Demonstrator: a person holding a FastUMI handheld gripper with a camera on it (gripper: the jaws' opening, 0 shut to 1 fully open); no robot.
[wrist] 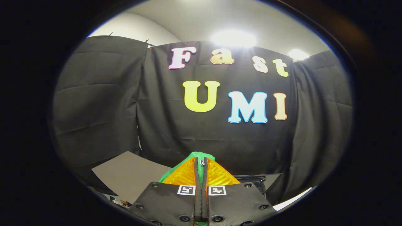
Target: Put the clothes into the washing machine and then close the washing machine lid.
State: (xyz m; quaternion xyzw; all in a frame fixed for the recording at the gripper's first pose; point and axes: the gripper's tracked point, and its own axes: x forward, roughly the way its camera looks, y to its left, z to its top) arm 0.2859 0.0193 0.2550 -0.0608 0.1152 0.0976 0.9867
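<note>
My gripper is raised and looks out at the booth's black cloth wall. Its two fingers are pressed together on a green piece of clothing, which pokes out past the fingertips and hangs down behind the left finger. A small round button or snap on the cloth shows right at the tips. A dark box-like edge sits low just beyond the right finger; I cannot tell whether it is the washing machine.
A grey flat board lies below and left of the fingers. A white strip shows low on the right. Black cloth walls close in ahead and on both sides, with ceiling lights above.
</note>
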